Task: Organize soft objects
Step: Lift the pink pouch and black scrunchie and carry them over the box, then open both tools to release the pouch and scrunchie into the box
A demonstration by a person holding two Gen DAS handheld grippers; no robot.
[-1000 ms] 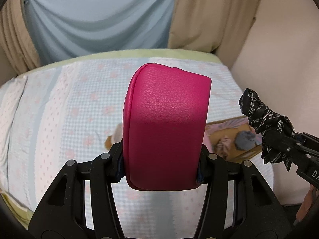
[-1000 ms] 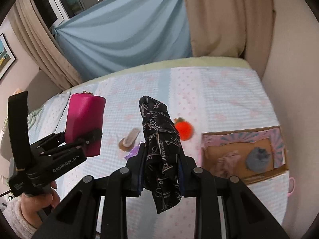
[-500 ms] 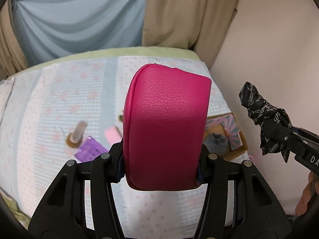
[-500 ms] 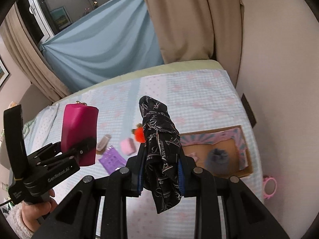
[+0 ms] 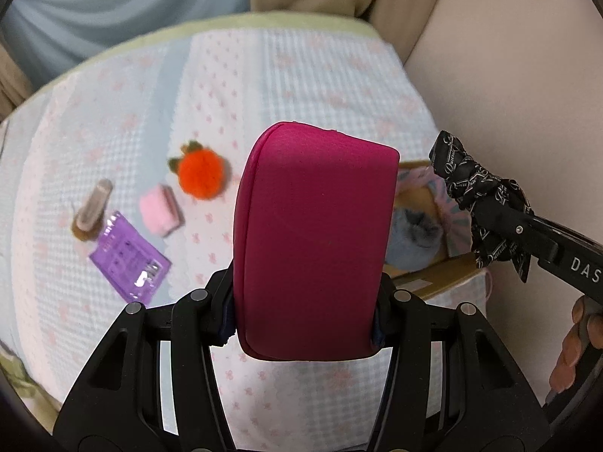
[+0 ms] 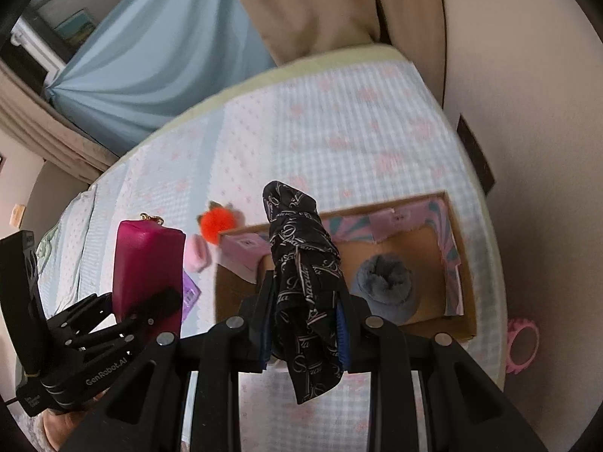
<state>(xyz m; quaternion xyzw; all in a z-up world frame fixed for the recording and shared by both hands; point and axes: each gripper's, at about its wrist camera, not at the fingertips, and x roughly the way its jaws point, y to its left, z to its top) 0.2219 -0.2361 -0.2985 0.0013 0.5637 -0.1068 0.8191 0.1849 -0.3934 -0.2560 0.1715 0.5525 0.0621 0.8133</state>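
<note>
Gripping a pink pouch and black scarf, both tongs hang over the checkered bedspread.

Magenta pouch, black white-lettered scarf, orange pompom, purple card, blue-checked pink-flowered bedspread

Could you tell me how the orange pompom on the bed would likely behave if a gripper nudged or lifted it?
The orange pompom looks fluffy, so it probably weighs little and would squash between fingers. Its round shape suggests it may roll on the bedspread if nudged, though the small green leaves could check that.
</note>
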